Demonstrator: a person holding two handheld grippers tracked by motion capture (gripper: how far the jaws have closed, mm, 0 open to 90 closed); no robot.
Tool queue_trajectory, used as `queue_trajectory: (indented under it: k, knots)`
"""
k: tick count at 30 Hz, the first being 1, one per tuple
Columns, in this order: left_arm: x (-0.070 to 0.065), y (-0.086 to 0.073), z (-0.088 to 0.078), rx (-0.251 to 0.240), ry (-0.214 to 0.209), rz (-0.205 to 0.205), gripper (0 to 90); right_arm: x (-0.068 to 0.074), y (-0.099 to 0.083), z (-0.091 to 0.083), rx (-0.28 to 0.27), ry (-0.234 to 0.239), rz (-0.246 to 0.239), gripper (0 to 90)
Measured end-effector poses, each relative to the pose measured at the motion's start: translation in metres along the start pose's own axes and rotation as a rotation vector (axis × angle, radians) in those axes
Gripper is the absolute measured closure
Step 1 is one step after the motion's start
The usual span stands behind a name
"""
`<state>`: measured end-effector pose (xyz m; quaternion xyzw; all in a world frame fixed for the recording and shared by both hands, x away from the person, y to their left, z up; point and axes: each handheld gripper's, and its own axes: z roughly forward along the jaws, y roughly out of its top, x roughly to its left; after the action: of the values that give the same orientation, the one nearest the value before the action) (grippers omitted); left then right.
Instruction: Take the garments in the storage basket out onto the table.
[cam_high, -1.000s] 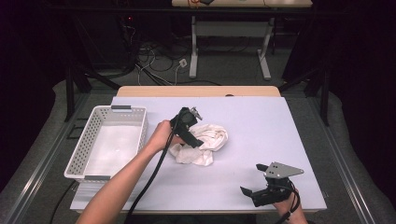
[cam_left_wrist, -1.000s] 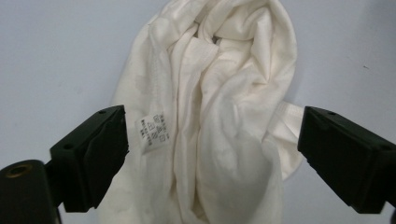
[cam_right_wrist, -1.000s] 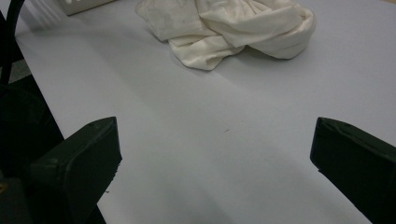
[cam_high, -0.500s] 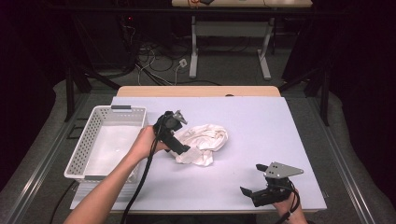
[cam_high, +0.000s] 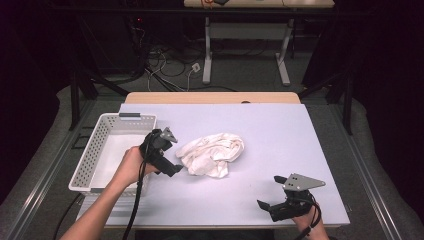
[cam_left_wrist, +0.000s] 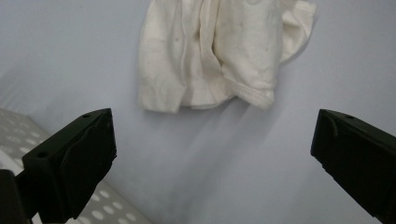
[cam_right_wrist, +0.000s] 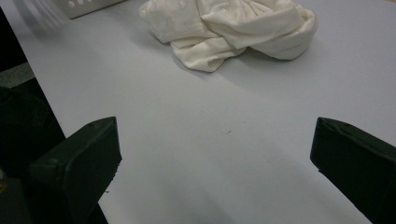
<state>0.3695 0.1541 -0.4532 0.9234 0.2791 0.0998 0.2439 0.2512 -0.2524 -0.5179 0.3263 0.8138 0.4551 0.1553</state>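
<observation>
A crumpled white cloth (cam_high: 212, 154) lies loose on the pale table (cam_high: 285, 135), left of centre. My left gripper (cam_high: 172, 160) hovers just left of it, beside the basket, and its jaws have just been opening; they now stand wide with nothing between them. In the left gripper view the cloth (cam_left_wrist: 219, 56) lies beyond the spread jaws of the left gripper (cam_left_wrist: 215, 158), apart from them. My right gripper (cam_high: 269, 191) rests near the front right edge, open and empty. In the right gripper view, table surface separates the right gripper (cam_right_wrist: 215, 163) from the cloth (cam_right_wrist: 233, 28).
A white perforated basket (cam_high: 95, 145) stands at the table's left edge, and its inside looks empty. Its rim (cam_left_wrist: 93, 210) shows under my left jaw. A wooden strip (cam_high: 210, 97) borders the far edge. Cables and desk legs lie on the floor beyond.
My left gripper has drawn back leftward from the cloth toward the basket, leaving the cloth lying on the table. The right gripper has stayed still.
</observation>
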Motion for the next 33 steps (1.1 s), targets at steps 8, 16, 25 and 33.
queue_trajectory:
  k: [8,16,25,33]
  knots:
    - [-0.001,-0.028,-0.008,-0.016,0.022,-0.049,0.0,0.001,0.000,0.001,0.015,-0.006,-0.005,1.4]
    - [-0.001,-0.049,-0.014,-0.034,0.050,-0.090,0.0,0.001,0.000,0.000,-0.004,-0.011,-0.014,1.4]
    - [-0.003,-0.068,-0.025,-0.064,0.080,-0.129,0.0,0.003,0.000,0.001,0.001,-0.008,-0.007,1.5]
    - [-0.008,-0.080,-0.032,-0.060,0.111,-0.124,0.0,0.002,0.000,0.002,0.004,-0.006,-0.011,1.5]
